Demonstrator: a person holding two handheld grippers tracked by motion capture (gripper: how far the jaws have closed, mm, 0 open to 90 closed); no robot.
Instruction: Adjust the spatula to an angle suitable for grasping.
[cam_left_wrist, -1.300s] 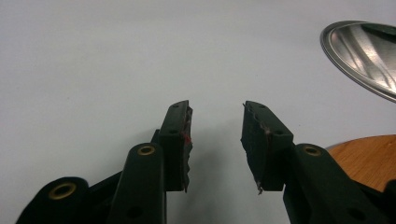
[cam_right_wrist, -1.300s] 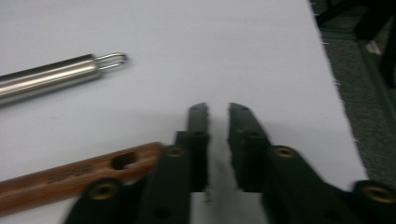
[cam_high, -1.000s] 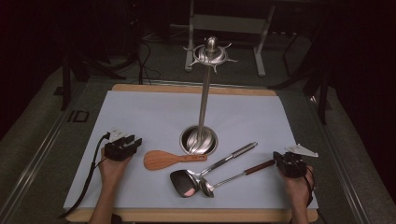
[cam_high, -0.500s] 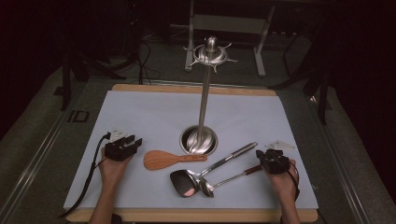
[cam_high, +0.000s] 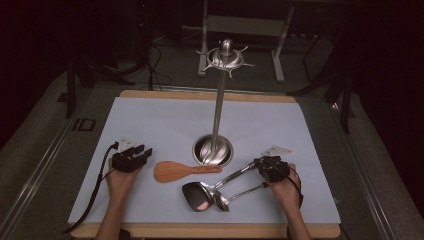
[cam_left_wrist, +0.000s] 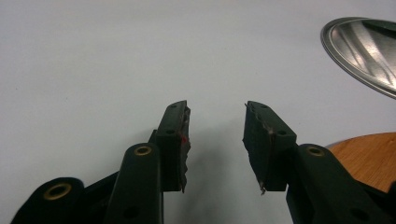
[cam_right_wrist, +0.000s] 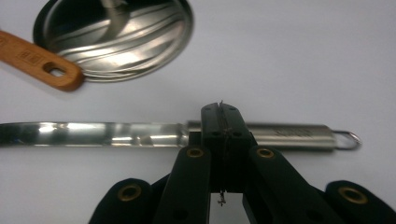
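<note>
A steel utensil stand (cam_high: 216, 112) rises from its round base (cam_high: 212, 150) mid-mat. In front of it lie a wooden spatula (cam_high: 179, 171), a metal turner (cam_high: 198, 193) and a metal spoon (cam_high: 223, 200). My right gripper (cam_high: 261, 164) is at the end of the turner's handle. In the right gripper view its jaws (cam_right_wrist: 221, 109) are shut together, and the handle (cam_right_wrist: 289, 135) with its hanging loop passes just behind the tips, not between them. My left gripper (cam_high: 142, 154) rests left of the wooden spatula. It (cam_left_wrist: 217, 112) is open over bare mat.
A white mat (cam_high: 160, 125) covers a wooden board (cam_high: 200, 95) on a dark table. The stand's base (cam_right_wrist: 116, 37) and the wooden spatula's handle (cam_right_wrist: 42, 63) lie just beyond the right jaws. A cable (cam_high: 95, 190) trails from the left gripper.
My right gripper has moved left from the mat's right side to the end of the turner's handle. The left gripper and the utensils have stayed put.
</note>
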